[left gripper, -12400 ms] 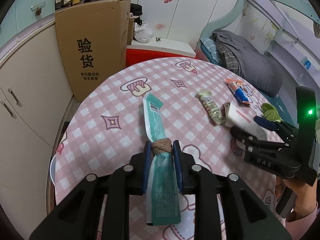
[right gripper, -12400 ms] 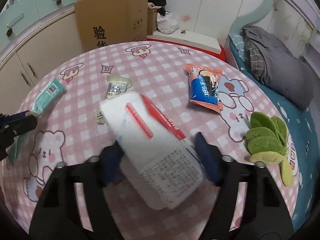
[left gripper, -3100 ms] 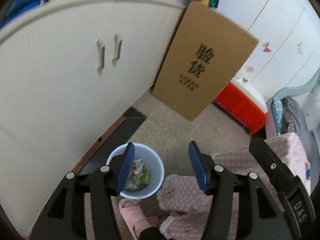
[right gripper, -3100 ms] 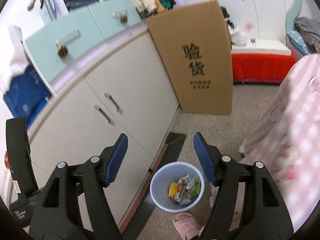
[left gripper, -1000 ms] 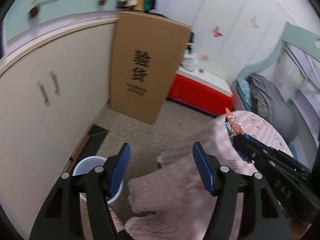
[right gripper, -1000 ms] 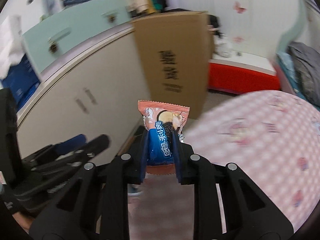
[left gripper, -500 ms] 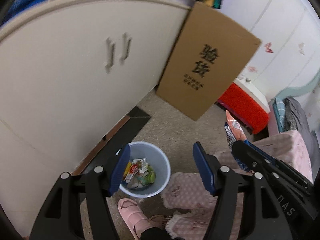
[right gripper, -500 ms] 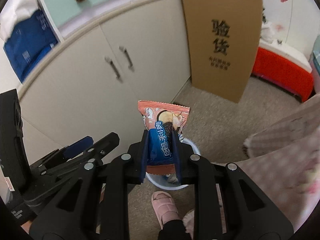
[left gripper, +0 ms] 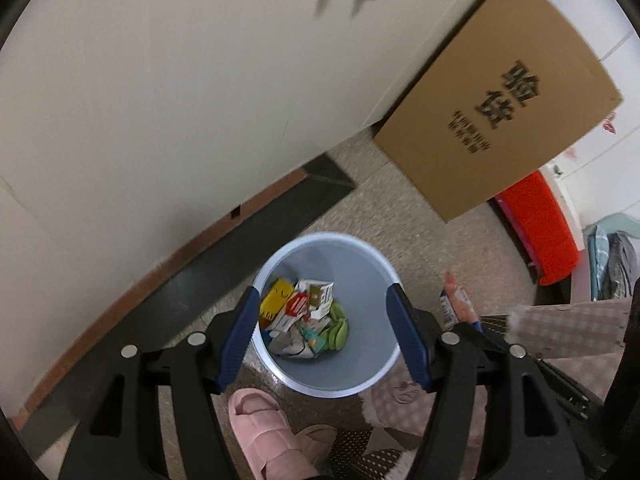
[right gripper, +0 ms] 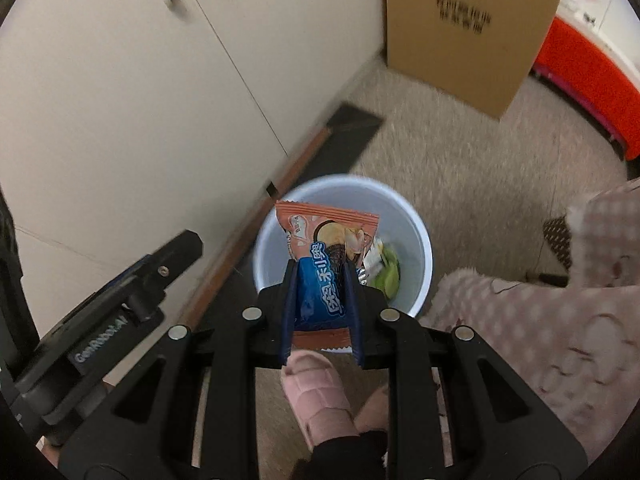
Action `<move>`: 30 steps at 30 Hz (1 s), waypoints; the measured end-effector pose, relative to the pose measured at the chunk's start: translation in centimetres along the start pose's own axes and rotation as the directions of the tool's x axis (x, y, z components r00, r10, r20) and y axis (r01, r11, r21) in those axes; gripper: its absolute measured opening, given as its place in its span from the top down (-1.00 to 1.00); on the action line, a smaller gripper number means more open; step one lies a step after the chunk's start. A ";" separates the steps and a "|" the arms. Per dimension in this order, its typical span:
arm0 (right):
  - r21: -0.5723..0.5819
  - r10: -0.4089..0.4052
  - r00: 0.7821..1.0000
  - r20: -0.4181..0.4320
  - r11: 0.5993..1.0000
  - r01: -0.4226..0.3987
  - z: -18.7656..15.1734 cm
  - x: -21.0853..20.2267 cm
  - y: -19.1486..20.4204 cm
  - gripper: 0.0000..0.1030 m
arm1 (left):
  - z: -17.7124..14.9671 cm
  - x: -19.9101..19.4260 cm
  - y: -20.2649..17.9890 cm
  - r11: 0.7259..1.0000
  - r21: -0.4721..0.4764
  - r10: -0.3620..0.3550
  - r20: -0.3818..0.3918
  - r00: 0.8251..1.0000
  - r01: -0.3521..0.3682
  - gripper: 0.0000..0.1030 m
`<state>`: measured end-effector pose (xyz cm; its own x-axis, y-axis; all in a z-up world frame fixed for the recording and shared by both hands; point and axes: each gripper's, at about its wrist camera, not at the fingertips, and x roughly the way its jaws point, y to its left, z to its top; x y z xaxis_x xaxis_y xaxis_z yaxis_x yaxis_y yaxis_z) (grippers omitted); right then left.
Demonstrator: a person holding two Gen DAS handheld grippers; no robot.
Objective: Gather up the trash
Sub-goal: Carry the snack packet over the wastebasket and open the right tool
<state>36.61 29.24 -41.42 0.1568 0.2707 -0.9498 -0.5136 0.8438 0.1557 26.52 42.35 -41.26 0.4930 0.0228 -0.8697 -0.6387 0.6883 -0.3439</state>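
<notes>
A pale blue waste bin point(left gripper: 372, 256) stands on the floor beside the cabinet, with several wrappers and small boxes inside. My left gripper point(left gripper: 322, 312) hangs open right above it, nothing between its fingers. The same bin point(right gripper: 416, 216) shows in the right wrist view, under my right gripper point(right gripper: 322, 280), which is shut on an orange and blue snack packet point(right gripper: 324, 256). The packet stands upright over the bin's opening. In the left wrist view the packet point(left gripper: 456, 300) pokes in just right of the bin.
Cream cabinet doors point(left gripper: 160, 100) rise close behind the bin, over a dark plinth point(left gripper: 224, 256). A tall cardboard box point(left gripper: 500, 108) leans at the back, a red bed base point(left gripper: 540, 224) beyond. A pink slipper point(left gripper: 260, 424) and pink checked cloth point(right gripper: 560, 320) lie near the bin.
Both grippers have swung from the table side down to just above the bin, which looks much larger now. The right gripper keeps its grip on the packet; the left stays open.
</notes>
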 end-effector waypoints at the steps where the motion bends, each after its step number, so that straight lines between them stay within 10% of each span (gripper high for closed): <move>1: -0.009 -0.007 1.000 -0.017 1.000 0.007 0.0 1.2 -0.1 0.57 | -0.5 1.4 0.7 1.000 -0.020 -0.008 -0.004 1.000 0.008 -0.25; 15: -0.056 -0.038 0.969 -0.245 0.998 0.025 -3.5 12.7 -1.7 0.57 | -7.3 15.4 7.1 0.969 -0.193 0.103 -0.241 0.965 -0.152 -0.17; 23: -0.050 -0.042 0.964 -0.264 0.998 0.030 -4.1 13.8 -2.7 0.57 | -9.4 18.9 7.6 0.957 -0.253 0.056 -0.315 0.947 -0.141 0.63; 30: -0.063 -0.030 0.973 -0.229 0.998 0.016 -3.8 13.2 -2.4 0.57 | -9.3 19.2 7.2 0.955 -0.238 0.094 -0.324 0.941 -0.177 0.66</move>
<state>36.70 28.99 -55.37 -0.0255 0.1318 -0.9909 -0.5633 0.8170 0.1232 25.91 40.94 -63.75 0.2126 -0.1487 -0.9657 -0.8380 0.4805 -0.2585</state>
